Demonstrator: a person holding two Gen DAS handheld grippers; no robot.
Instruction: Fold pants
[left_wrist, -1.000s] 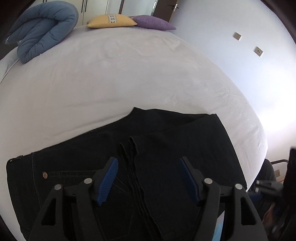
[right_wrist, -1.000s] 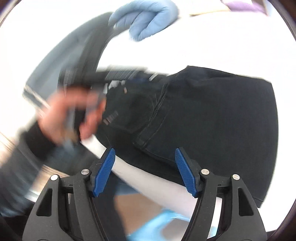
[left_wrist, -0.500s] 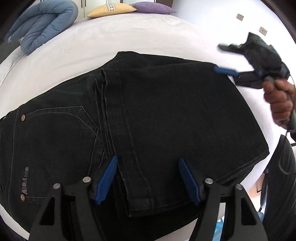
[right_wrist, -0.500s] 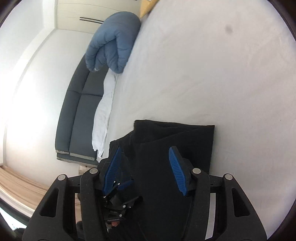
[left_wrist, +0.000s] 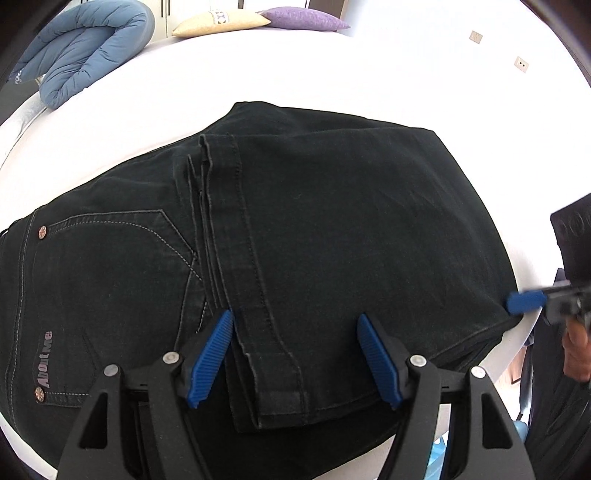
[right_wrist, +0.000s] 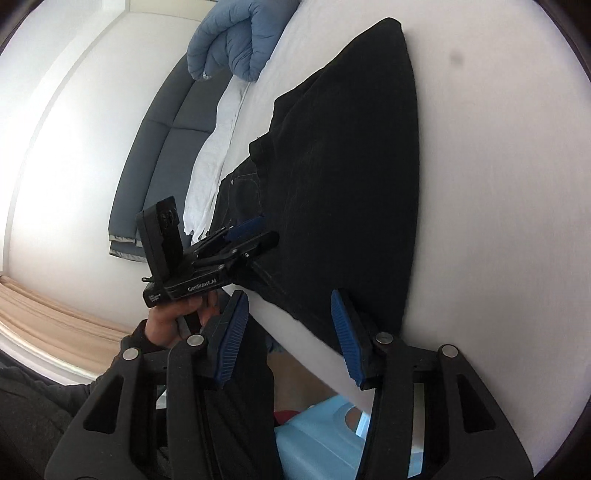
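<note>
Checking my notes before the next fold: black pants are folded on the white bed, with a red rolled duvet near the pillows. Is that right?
Not quite. The rolled duvet is blue, not red, as the left wrist view shows. The rest holds: black pants lie folded on the white bed, and the duvet sits near the pillows.

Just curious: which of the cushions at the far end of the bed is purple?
The right-hand cushion is purple; the one left of it is yellow.
</note>
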